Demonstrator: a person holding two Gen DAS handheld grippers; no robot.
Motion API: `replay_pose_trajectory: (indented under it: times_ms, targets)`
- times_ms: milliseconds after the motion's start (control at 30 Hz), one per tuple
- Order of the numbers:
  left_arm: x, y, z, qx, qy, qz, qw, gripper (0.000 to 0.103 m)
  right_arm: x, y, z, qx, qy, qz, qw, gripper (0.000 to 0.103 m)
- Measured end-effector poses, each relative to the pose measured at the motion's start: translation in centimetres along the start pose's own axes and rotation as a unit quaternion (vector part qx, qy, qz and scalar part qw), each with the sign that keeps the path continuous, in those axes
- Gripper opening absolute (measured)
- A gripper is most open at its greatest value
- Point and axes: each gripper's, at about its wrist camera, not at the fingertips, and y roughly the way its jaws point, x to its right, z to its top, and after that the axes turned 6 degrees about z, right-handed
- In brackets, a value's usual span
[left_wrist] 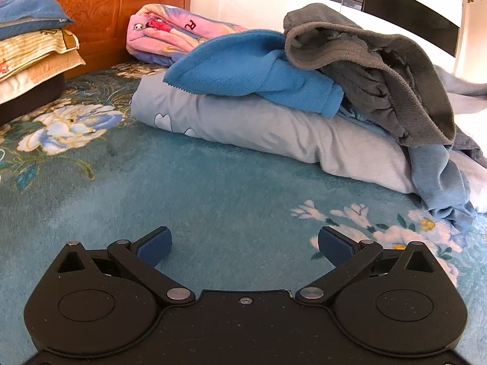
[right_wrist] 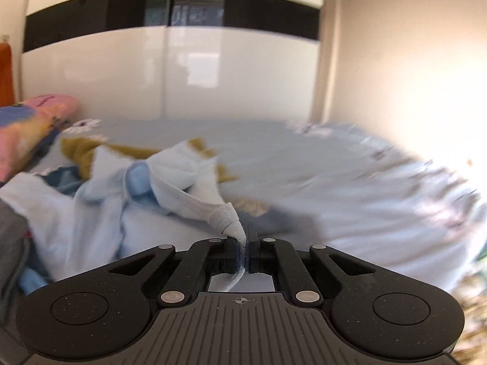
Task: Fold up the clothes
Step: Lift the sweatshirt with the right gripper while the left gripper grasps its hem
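Note:
In the left wrist view a pile of clothes lies on a folded grey quilt point(left_wrist: 258, 127): a blue fleece garment point(left_wrist: 252, 67), a dark grey garment point(left_wrist: 374, 70) and a pale blue one point(left_wrist: 441, 179) hanging off the right end. My left gripper point(left_wrist: 243, 243) is open and empty, low over the teal floral bedspread point(left_wrist: 188, 182), short of the pile. In the blurred right wrist view my right gripper point(right_wrist: 246, 254) is shut on a corner of a pale blue-white garment point(right_wrist: 182, 188), which stretches away to the left over other clothes.
A stack of folded bedding point(left_wrist: 33, 48) sits at the far left against an orange headboard point(left_wrist: 100, 3). A pink patterned quilt point(left_wrist: 170, 36) lies behind the pile. A glossy white wardrobe point(right_wrist: 170, 70) stands beyond the bed. A mustard garment point(right_wrist: 88, 152) lies under the held one.

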Motion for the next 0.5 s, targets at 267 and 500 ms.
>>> replay_pose_trajectory:
  times_ms: [267,500]
  targets:
    - [-0.1,0.3,-0.1,-0.002,-0.007,0.001,1.0,0.102,7.0,-13.1,2.3,0.051,-0.06,-0.084,0.993,0.002]
    - [-0.5,0.1,0.1,-0.006,-0.015,-0.011,0.9998,0.102,14.2,-29.5,2.4,0.087,-0.091,-0.132,0.983,0.002]
